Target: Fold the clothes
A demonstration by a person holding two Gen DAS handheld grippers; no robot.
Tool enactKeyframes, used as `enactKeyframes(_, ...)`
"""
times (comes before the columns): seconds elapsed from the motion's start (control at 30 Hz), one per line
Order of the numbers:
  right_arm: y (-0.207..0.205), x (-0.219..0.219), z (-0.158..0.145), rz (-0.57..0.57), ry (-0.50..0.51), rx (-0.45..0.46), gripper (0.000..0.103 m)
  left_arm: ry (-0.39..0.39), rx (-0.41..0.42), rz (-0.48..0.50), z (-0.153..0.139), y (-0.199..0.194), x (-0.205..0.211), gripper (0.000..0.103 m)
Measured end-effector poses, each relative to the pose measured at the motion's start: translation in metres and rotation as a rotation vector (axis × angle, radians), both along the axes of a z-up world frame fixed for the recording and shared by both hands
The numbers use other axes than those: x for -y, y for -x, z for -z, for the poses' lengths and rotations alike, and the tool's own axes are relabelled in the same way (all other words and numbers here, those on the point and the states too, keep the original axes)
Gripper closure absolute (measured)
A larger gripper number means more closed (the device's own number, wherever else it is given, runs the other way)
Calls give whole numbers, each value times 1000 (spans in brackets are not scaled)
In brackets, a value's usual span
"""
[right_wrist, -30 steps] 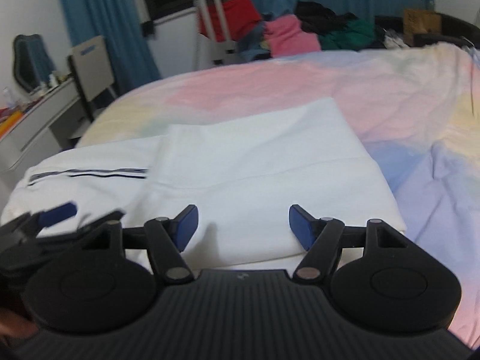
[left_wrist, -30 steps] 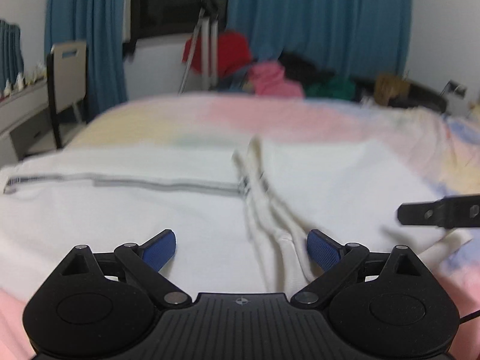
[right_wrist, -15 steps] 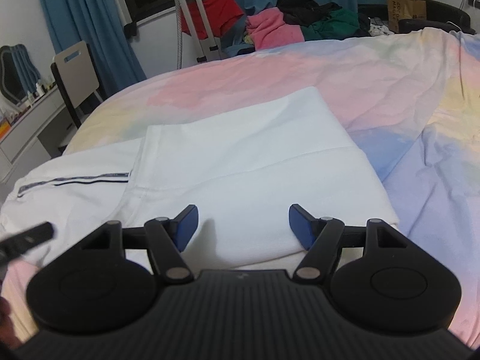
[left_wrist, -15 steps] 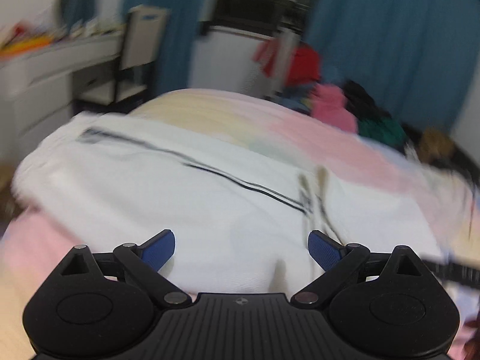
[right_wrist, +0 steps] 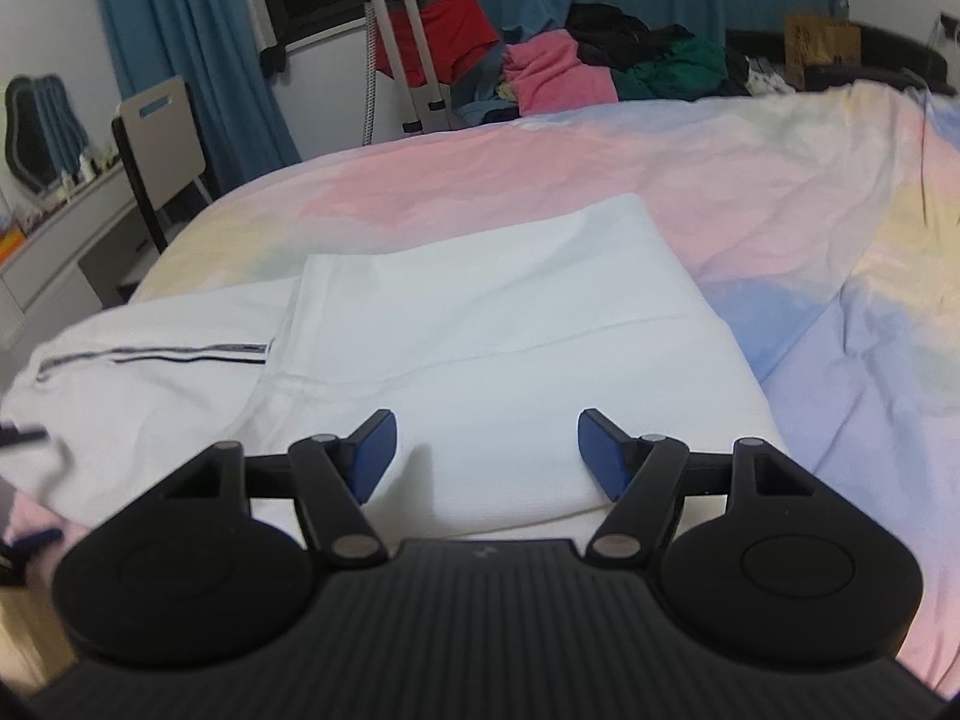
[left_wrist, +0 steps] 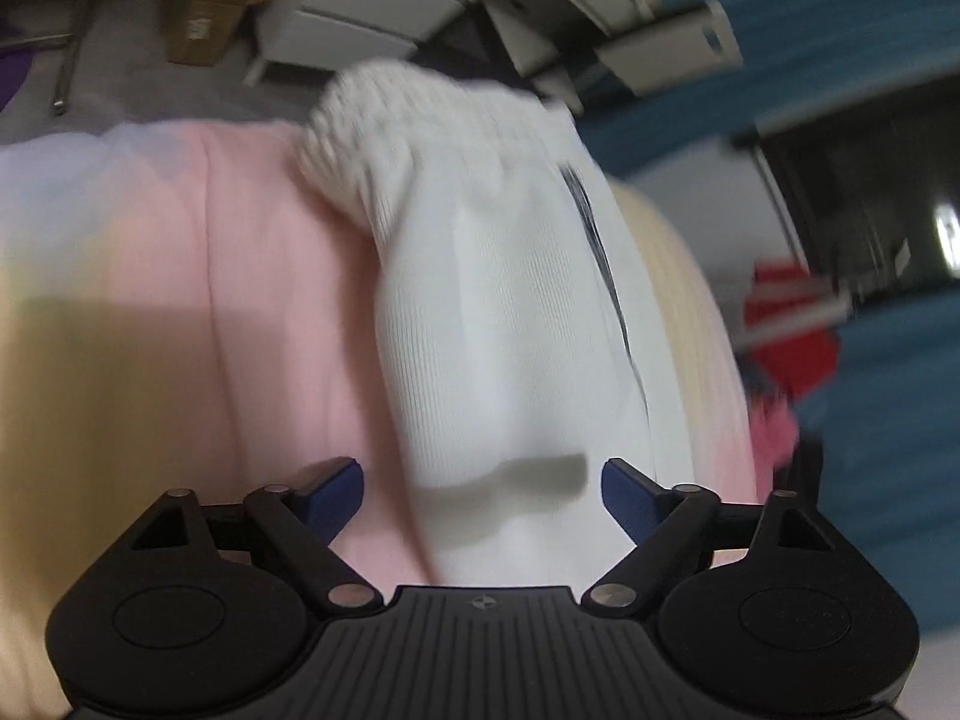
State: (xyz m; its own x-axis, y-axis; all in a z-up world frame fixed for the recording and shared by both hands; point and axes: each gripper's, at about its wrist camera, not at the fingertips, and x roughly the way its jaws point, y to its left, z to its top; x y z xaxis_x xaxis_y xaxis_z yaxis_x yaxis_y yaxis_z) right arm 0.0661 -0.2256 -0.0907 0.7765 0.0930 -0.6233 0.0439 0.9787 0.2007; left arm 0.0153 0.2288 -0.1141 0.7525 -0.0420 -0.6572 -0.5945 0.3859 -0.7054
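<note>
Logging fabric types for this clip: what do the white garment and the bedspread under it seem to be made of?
White garment: looks like a soft matte knit, probably cotton jersey; fine ribbing shows up close, with a gathered elastic-looking cuff and a dark stripe.
Bedspread: thin, smooth woven cloth in pastel pink, yellow and blue, lying in shallow wrinkles; the fibre cannot be told.

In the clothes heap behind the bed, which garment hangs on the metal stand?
The red garment, draped over the metal stand; the pink, black and green ones lie heaped to its right.

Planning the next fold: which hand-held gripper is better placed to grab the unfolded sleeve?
Left hand-held gripper: its jaws, just closing, straddle the sleeve near its cuff. Right one hovers over the folded body.
</note>
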Motion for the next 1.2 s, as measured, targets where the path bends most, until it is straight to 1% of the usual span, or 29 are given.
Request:
enactKeyframes(0.03,0,-1,0,-2,6,2,34,-8,4,-28,0,-4,-4,25)
enactKeyframes(0.07,0,0,0,-6,4,1,34,-17,7,-55,-1,-7,-8,27)
enactKeyframes(0.1,0,0,1,-10,1,0,34,-36,13,-70,-2,-11,-11,33)
enactKeyframes(0.13,0,0,1,-13,-3,0,34,-56,19,-84,-4,-15,-15,42)
enactKeyframes(0.17,-1,-1,3,-19,8,3,34,-59,25,-94,-4,-18,-19,46)
enactKeyframes(0.2,-3,-2,5,-25,22,7,34,-61,31,-104,-4,-22,-23,57)
enactKeyframes(0.23,-7,-3,8,-29,49,-4,34,-57,42,-104,-5,-21,-27,71)
enactKeyframes(0.3,-19,-5,19,-33,66,-71,34,-73,66,-84,-12,-24,-28,81)
enactKeyframes(0.33,-22,-3,22,-29,57,-81,33,-100,77,-68,-18,-32,-25,83)
enactKeyframes(0.4,-25,0,23,-19,30,-87,33,-201,94,-34,-35,-32,-17,87)
enactKeyframes(0.47,-28,4,25,-8,3,-92,34,-311,127,2,-58,-38,1,88)
enactKeyframes(0.53,-25,13,19,15,-45,-80,34,-415,171,41,-82,-44,25,89)
enactKeyframes(0.57,-23,18,16,28,-71,-72,34,-469,196,61,-96,-45,40,89)
enactKeyframes(0.67,-17,38,5,89,-113,-32,34,-588,269,101,-128,-48,90,89)
enactKeyframes(0.77,-15,62,-3,152,-133,3,34,-666,356,142,-153,-50,158,89)
enactKeyframes(0.87,-12,86,-10,222,-153,35,34,-718,446,206,-163,-49,234,89)
enactKeyframes(0.9,-12,96,-11,253,-162,42,34,-746,474,231,-163,-48,260,89)
enactKeyframes(1.03,-4,133,-8,377,-245,66,34,-900,557,374,-140,-59,366,89)
enactKeyframes(1.1,0,151,-7,441,-289,78,34,-991,571,489,-112,-62,417,89)
enactKeyframes(1.13,3,158,-5,466,-310,84,34,-1033,565,553,-96,-64,437,89)
enactKeyframes(1.2,8,169,-2,508,-349,96,33,-1103,524,702,-58,-70,475,89)
